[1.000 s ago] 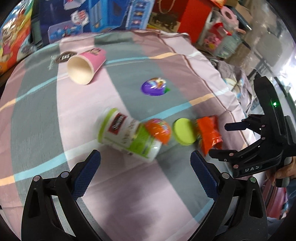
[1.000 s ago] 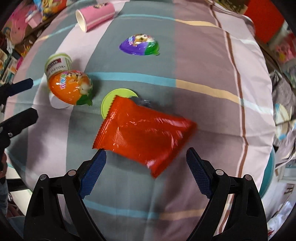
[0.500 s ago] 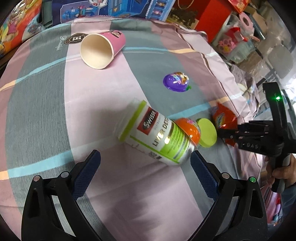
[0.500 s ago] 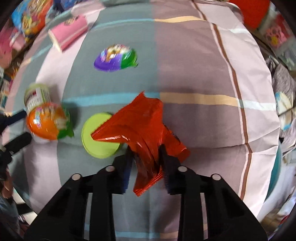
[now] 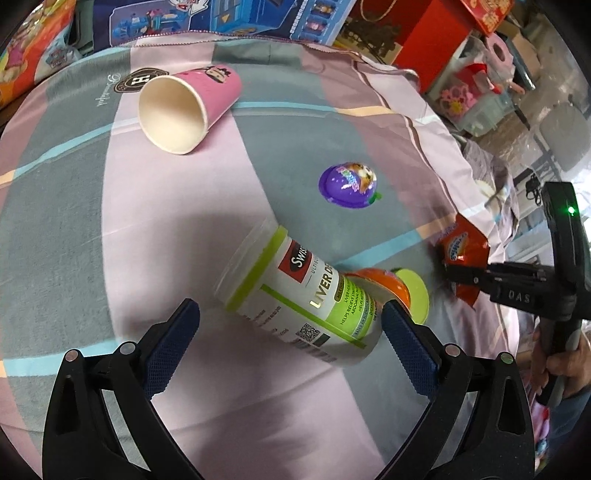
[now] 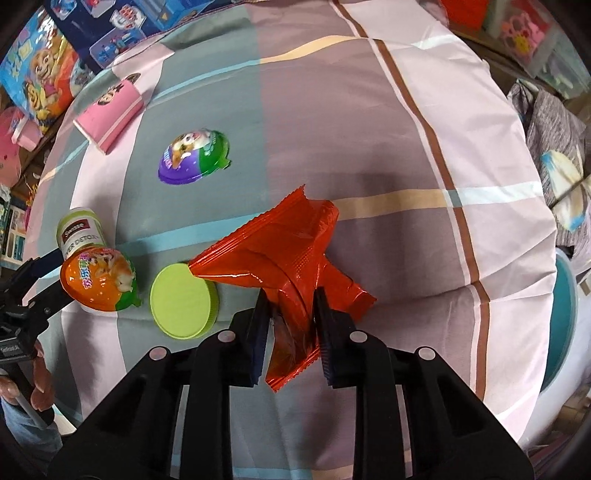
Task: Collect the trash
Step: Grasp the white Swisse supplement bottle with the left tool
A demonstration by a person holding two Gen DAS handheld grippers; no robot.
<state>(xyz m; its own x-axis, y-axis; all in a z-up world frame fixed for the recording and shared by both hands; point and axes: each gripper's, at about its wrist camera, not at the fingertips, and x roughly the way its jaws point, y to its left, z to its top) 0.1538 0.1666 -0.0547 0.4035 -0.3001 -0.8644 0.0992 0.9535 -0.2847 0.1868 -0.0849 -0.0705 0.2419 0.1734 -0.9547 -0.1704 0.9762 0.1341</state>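
My right gripper [image 6: 291, 328] is shut on a crumpled red snack wrapper [image 6: 284, 251] and holds it just above the cloth; the wrapper also shows in the left wrist view [image 5: 461, 254]. My left gripper [image 5: 288, 332] is open, its jaws on either side of a white-and-green supplement bottle [image 5: 306, 291] lying on its side, apart from it. An orange toy egg [image 6: 99, 280] leans on the bottle, with a green lid [image 6: 183, 301] beside it. A purple toy egg [image 5: 349, 181] and a tipped pink paper cup [image 5: 184, 107] lie farther back.
A striped pink-and-grey cloth [image 5: 92, 221] covers the table. Toy boxes [image 5: 221, 18] and a red box [image 5: 436, 33] stand behind the far edge. A teal bin [image 6: 565, 314] sits below the right edge.
My right gripper closed on the red wrapper and lifted it, crumpling it. My left gripper moved forward until its open jaws flank the bottle.
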